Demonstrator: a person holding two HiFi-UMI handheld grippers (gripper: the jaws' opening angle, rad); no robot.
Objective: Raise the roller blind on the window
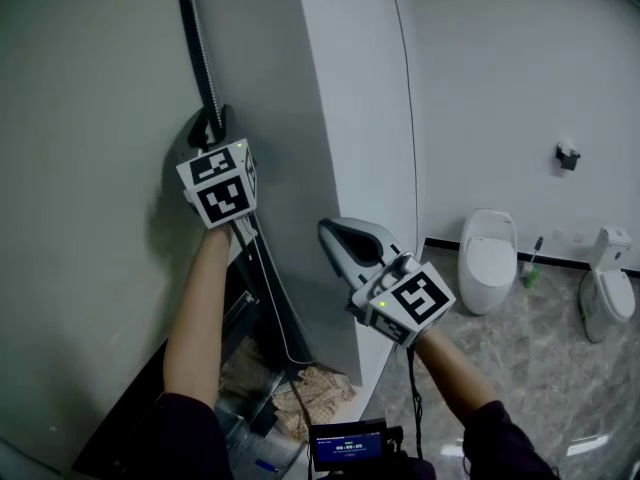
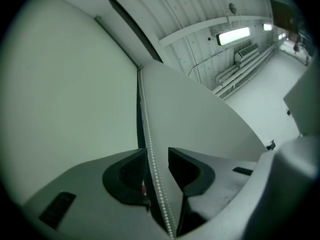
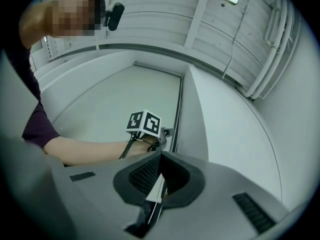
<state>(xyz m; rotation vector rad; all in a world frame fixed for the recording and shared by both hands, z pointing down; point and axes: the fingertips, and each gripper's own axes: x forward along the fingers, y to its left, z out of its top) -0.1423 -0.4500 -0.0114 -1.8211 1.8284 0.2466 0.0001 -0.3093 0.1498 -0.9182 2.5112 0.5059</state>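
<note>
The grey-green roller blind (image 1: 80, 168) covers the window at the left. Its bead chain (image 1: 205, 58) hangs along the blind's right edge, next to the white wall return. My left gripper (image 1: 208, 126) is raised at the chain. In the left gripper view the bead chain (image 2: 145, 109) runs between the open jaws of the left gripper (image 2: 157, 161), and neither pad presses on it. My right gripper (image 1: 340, 236) hovers lower and to the right, away from the wall, pointing upward. In the right gripper view the right gripper (image 3: 160, 156) is shut with nothing held; beyond it are the left gripper's marker cube (image 3: 145, 124) and the chain (image 3: 176, 114).
The white wall return (image 1: 360, 118) juts out right of the blind. Rubble and paper (image 1: 310, 388) lie on the floor below the window. Two toilets (image 1: 488, 258) (image 1: 610, 288) and a toilet brush (image 1: 530, 268) stand on the marble floor at the right. A small screen (image 1: 348, 446) sits at the bottom edge.
</note>
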